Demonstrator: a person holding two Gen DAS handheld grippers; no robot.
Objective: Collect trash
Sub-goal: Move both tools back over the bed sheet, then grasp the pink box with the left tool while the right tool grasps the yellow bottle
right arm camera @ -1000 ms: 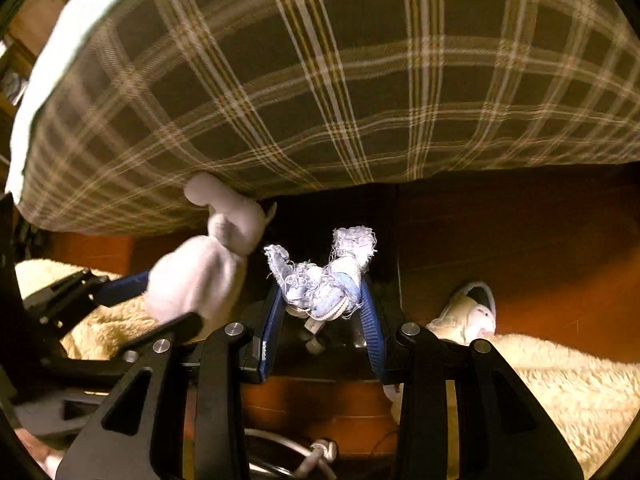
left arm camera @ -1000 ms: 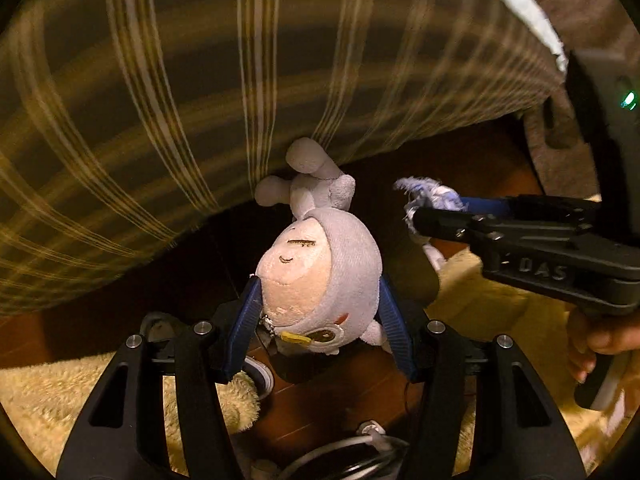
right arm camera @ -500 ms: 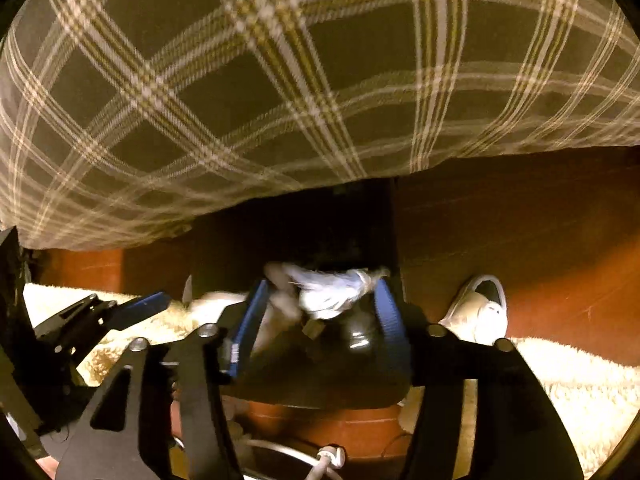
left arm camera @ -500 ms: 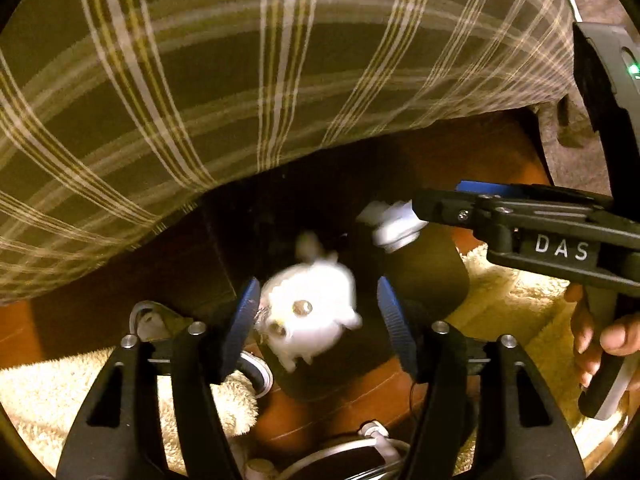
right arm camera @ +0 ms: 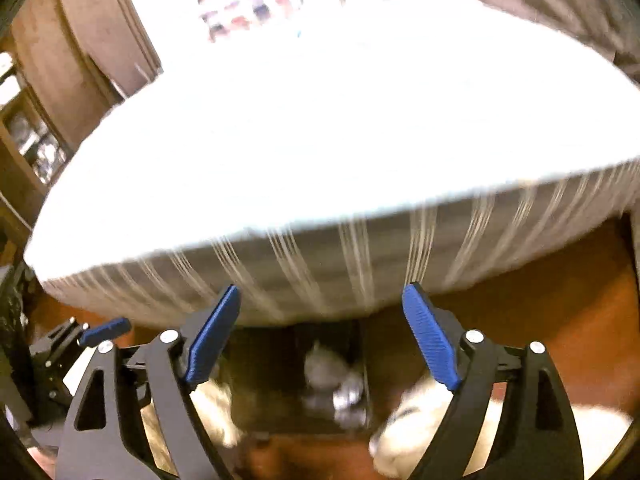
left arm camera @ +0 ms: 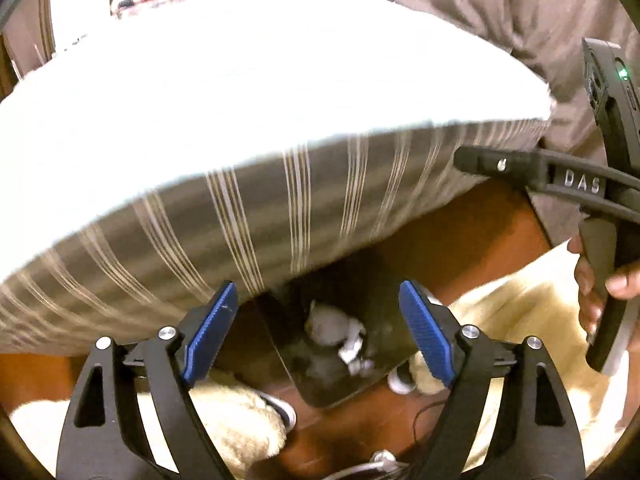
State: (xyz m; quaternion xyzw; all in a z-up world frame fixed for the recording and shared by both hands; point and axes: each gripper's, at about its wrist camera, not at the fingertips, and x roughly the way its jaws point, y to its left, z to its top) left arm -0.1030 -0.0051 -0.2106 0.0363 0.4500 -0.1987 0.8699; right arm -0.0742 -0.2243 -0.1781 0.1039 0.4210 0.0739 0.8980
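Note:
A dark bin (left arm camera: 376, 300) stands on the wooden floor below the bed. Inside it lie a pale plush doll (left arm camera: 330, 324) and a frayed white scrap (left arm camera: 354, 350). My left gripper (left arm camera: 318, 334) is open and empty above the bin. My right gripper (right arm camera: 322, 338) is open and empty too, above the same bin (right arm camera: 264, 380), where the doll (right arm camera: 322, 368) and scrap (right arm camera: 348, 396) show blurred. The right gripper also shows at the right of the left wrist view (left arm camera: 472, 162).
A bed with a plaid side (left arm camera: 240, 216) and white top (left arm camera: 240, 92) overhangs just behind the bin. Cream fluffy rugs (left arm camera: 236, 428) lie on the floor on both sides. White shoes (left arm camera: 400, 378) sit beside the bin. Curtains (left arm camera: 500, 12) hang at the back.
Both grippers opened and let the doll and the frayed scrap fall into the bin. Both have since lifted, so the bed's white top now shows.

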